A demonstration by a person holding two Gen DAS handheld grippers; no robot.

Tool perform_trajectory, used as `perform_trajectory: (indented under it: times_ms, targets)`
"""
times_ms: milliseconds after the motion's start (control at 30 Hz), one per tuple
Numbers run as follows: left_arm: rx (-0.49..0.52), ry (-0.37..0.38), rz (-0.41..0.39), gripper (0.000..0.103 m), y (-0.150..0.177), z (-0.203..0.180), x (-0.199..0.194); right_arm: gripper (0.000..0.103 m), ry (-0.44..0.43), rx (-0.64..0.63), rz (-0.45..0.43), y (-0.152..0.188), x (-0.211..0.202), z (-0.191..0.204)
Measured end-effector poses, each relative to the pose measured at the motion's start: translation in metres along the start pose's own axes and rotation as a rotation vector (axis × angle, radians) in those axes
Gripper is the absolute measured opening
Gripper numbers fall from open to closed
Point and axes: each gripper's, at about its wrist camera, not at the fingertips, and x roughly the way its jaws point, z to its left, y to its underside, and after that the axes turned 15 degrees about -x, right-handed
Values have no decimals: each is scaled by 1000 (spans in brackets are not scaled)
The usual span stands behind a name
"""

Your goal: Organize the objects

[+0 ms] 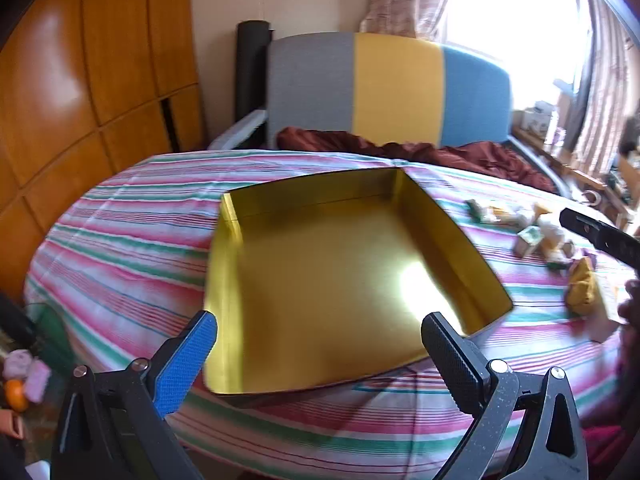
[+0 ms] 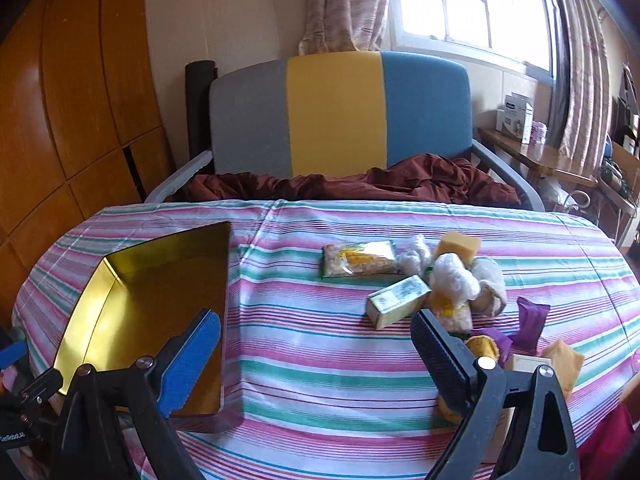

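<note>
We're hovering both grippers, left gripper [image 1: 318,334] and right gripper [image 2: 316,334], spread wide and carrying nothing. The gold tin [image 2: 132,304] is sitting empty left of the snack pile [image 2: 440,280], so we're probably best grabbing 1 packet squarely by its middle.

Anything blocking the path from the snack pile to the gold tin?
Nothing visible. Between the snack pile and the open gold tin lies only bare striped tablecloth. The tin is empty and lidless. The right tongs hover open over that gap, holding nothing; the left tongs are open above the tin.
</note>
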Motion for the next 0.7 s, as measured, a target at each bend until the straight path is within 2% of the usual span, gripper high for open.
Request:
perform_trajectory:
  times_ms: [100,267,433,567,700]
  targets:
    - [58,-2,-4,103,1,-13,1,98,44,72,5,-1,-4,-42]
    - [107,98,72,103,2,-35,10,98,157,248,-3,8,-16,-127]
    - [157,186,86,103,-1,-67,11,98,253,418,17,36,-23,-197]
    - [219,281,115,103,-4,-105,15,98,259,543,17,64,-24,-222]
    - [287,391,166,103,-2,-155,27,98,226,615,-6,72,-28,-230]
